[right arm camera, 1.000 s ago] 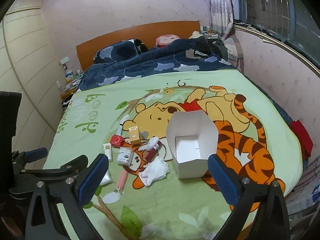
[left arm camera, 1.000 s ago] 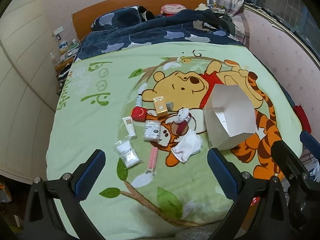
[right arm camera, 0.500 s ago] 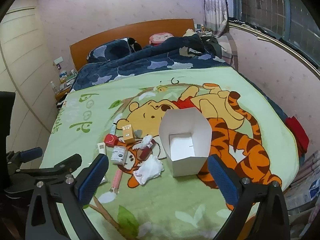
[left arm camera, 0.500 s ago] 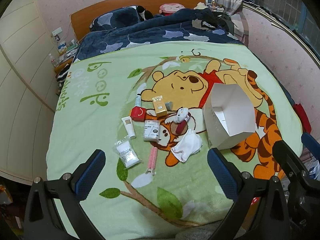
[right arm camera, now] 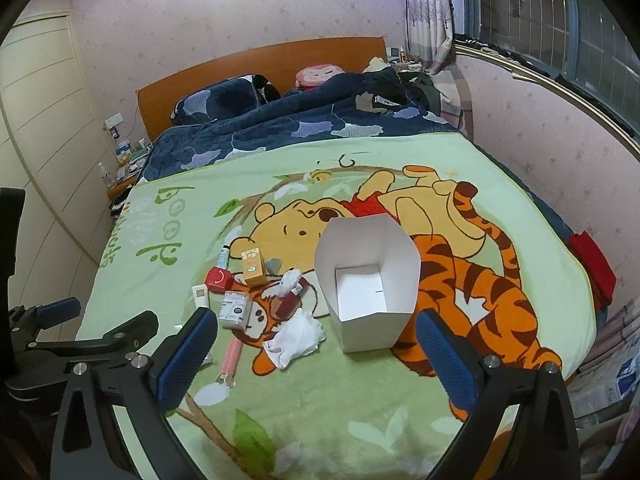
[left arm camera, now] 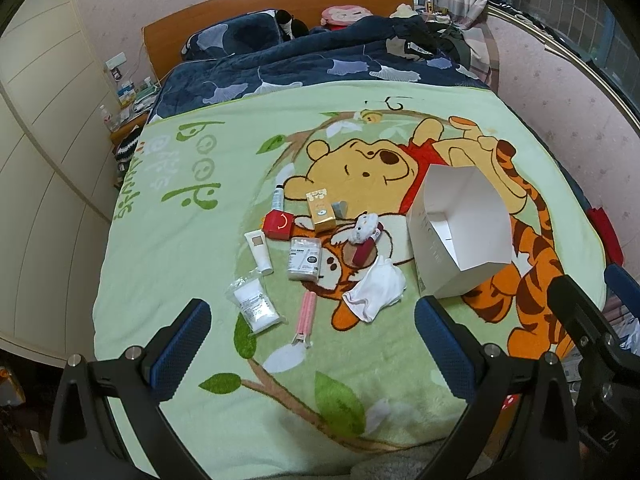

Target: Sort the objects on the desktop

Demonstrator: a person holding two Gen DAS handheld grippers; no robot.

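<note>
An open white paper box (left arm camera: 460, 236) (right arm camera: 370, 284) stands on a green cartoon blanket (left arm camera: 180, 248) (right arm camera: 340, 400) on a bed. Left of it lies a cluster of small items: a red box (left arm camera: 278, 224) (right arm camera: 218, 279), a yellow carton (left arm camera: 321, 212) (right arm camera: 253, 267), a white tube (left arm camera: 259, 251), a cotton-swab box (left arm camera: 305, 259) (right arm camera: 235, 310), a clear packet (left arm camera: 255, 305), a pink stick (left arm camera: 306, 313) (right arm camera: 231, 357), a white cloth (left arm camera: 376, 289) (right arm camera: 297, 336) and a small plush toy (left arm camera: 365, 232) (right arm camera: 289, 283). My left gripper (left arm camera: 312, 352) and right gripper (right arm camera: 316, 354) hover open above the blanket's near edge, both empty.
A dark blue quilt (left arm camera: 320, 68) and pillow (right arm camera: 216, 104) cover the bed's far half, before a wooden headboard (right arm camera: 260, 60). A cluttered nightstand (left arm camera: 128, 108) stands far left, a wardrobe (left arm camera: 36, 152) at left, a window wall (right arm camera: 560, 40) at right.
Both views have shifted slightly; the right wrist view drew back and swung a little, so the box sits more central. No object on the blanket has moved.
</note>
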